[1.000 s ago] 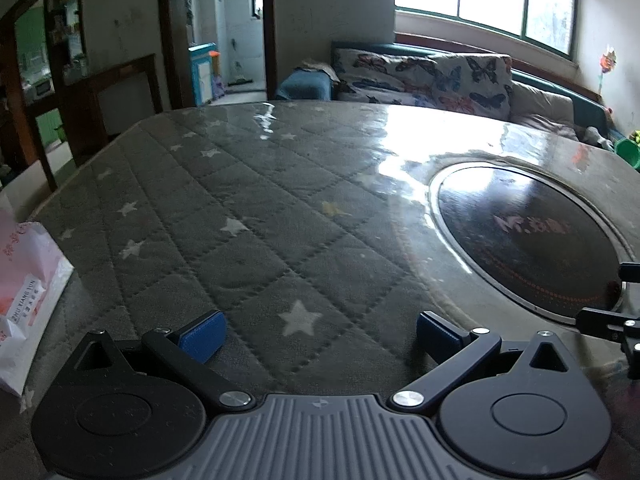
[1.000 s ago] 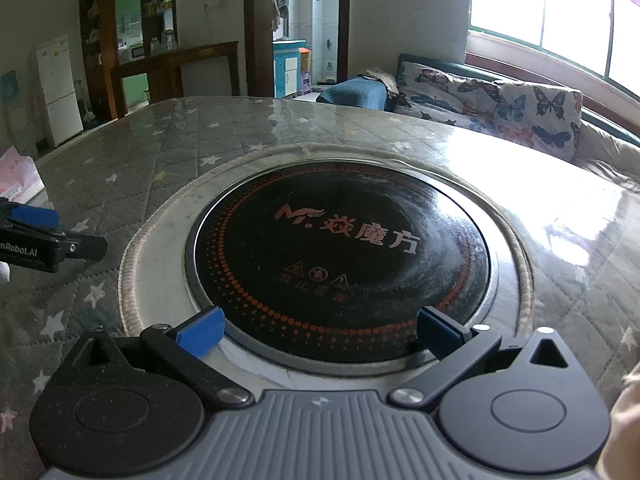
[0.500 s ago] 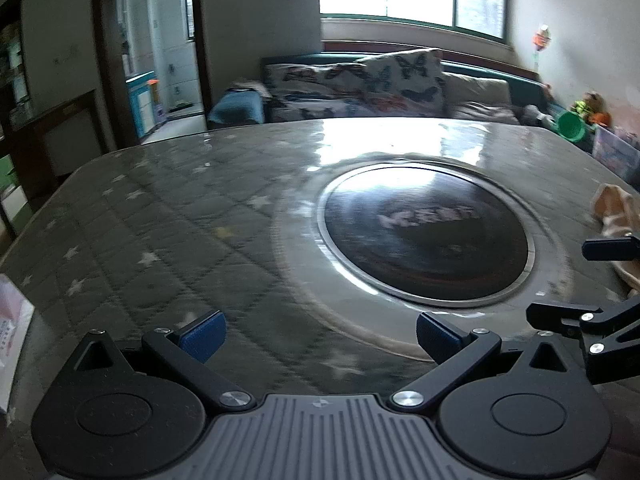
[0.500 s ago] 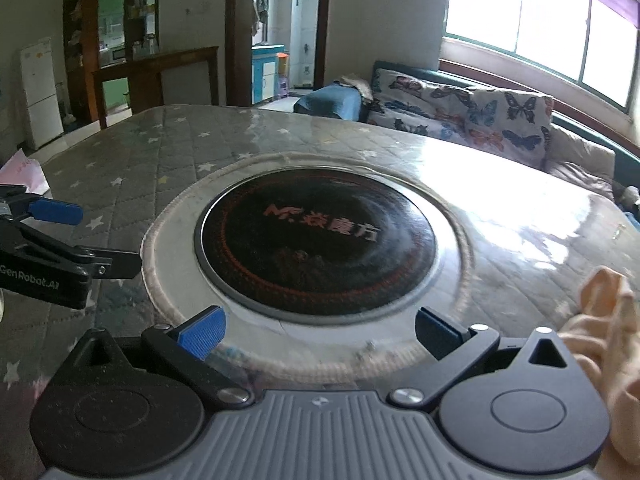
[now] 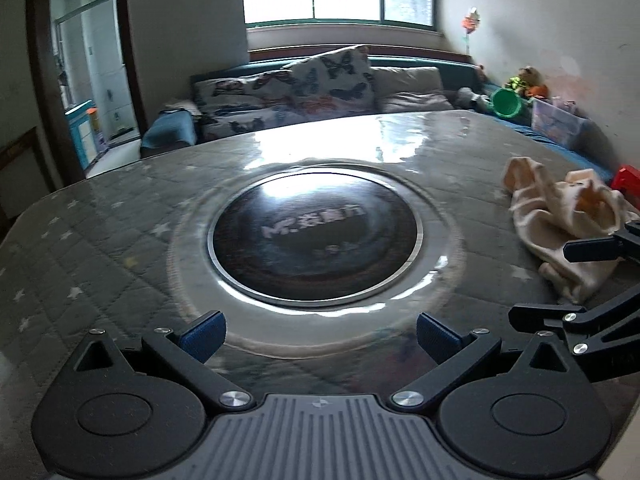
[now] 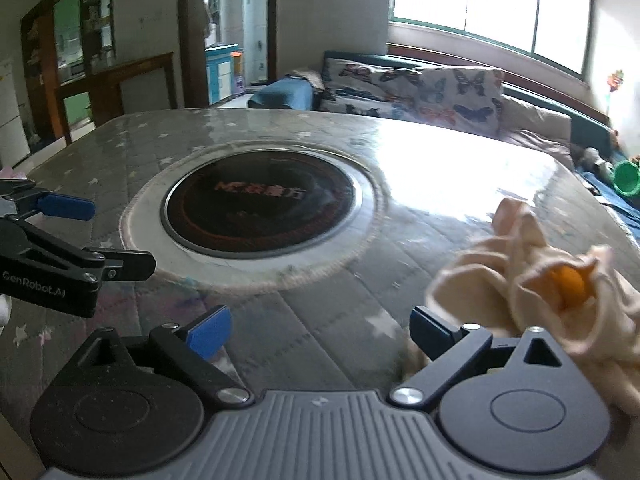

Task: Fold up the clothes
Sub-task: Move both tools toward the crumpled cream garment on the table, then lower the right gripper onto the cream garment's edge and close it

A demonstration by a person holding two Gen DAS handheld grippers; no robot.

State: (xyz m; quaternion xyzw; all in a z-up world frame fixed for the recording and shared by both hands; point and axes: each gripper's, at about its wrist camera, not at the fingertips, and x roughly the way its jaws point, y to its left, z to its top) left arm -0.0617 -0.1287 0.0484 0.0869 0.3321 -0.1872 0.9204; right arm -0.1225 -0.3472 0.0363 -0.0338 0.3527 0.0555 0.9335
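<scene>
A crumpled cream garment with an orange patch lies on the right side of the quilted table; it also shows in the right wrist view. My left gripper is open and empty, above the table in front of the round black cooktop. My right gripper is open and empty, its right finger pad at the garment's near edge. The right gripper's fingers show at the right in the left wrist view. The left gripper's fingers show at the left in the right wrist view.
The cooktop is set into the table's middle under a glossy cover. A sofa with butterfly cushions stands behind the table. Toys and a green bucket sit at the far right. A doorway opens at the left.
Both grippers have swung to the right across the table. The cream garment has come into both views, and the right gripper now sits beside it. Both stay open.
</scene>
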